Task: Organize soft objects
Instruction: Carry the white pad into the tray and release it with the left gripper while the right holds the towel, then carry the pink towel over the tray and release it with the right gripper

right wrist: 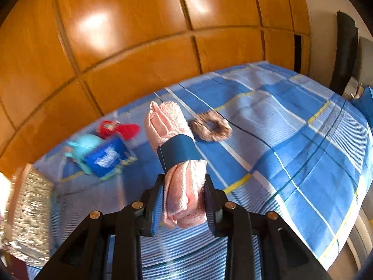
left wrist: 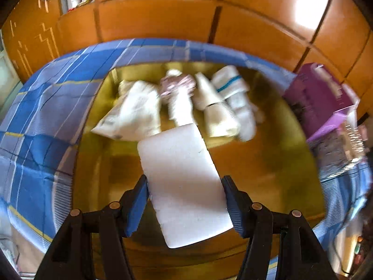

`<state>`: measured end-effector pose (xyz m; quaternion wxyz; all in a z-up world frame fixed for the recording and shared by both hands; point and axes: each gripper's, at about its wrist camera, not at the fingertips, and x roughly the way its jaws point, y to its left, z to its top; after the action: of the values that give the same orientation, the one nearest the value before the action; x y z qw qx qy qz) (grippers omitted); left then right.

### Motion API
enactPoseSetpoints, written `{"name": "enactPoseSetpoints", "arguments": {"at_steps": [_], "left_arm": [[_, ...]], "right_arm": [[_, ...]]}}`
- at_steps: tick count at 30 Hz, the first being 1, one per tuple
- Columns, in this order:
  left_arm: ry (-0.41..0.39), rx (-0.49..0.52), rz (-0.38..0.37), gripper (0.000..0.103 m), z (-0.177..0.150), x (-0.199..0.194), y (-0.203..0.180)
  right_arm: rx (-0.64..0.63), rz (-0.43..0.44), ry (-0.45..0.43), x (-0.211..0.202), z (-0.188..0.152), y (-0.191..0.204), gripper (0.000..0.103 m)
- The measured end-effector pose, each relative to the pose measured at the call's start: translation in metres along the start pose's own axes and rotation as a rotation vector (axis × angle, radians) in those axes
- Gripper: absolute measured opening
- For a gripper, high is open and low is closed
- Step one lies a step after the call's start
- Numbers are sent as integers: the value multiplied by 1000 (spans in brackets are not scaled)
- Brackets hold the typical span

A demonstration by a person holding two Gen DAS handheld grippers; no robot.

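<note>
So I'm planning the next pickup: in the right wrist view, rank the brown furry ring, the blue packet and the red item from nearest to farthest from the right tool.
1. Brown furry ring, just right of the held pink towel.
2. Blue packet, to the left on the bedsheet.
3. Red item, behind the packet, near the wardrobe.
The first two are fairly close in rank.

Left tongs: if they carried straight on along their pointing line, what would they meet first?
Probably the white cloth bundles lying on the yellow tray, beyond the white foam block the left tongs hold; blur leaves depth uncertain.
</note>
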<state>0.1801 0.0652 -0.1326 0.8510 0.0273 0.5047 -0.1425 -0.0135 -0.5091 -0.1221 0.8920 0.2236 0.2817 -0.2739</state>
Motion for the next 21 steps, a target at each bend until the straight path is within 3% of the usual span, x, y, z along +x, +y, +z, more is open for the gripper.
{"name": "enactPoseSetpoints", "arguments": {"at_steps": [6, 8, 11, 15, 21], "left_arm": [[39, -28, 55, 66, 0, 19, 26], [23, -16, 95, 76, -3, 18, 29], [0, -32, 91, 85, -7, 12, 30], [-67, -96, 86, 97, -13, -2, 28], [-193, -178, 44, 100, -30, -29, 30]], "right_arm": [[-52, 135, -117, -65, 5, 49, 30], [-93, 199, -162, -90, 7, 73, 30], [-146, 311, -202, -120, 9, 112, 30], [-199, 486, -196, -146, 5, 165, 30], [-347, 729, -98, -164, -31, 258, 30]]}}
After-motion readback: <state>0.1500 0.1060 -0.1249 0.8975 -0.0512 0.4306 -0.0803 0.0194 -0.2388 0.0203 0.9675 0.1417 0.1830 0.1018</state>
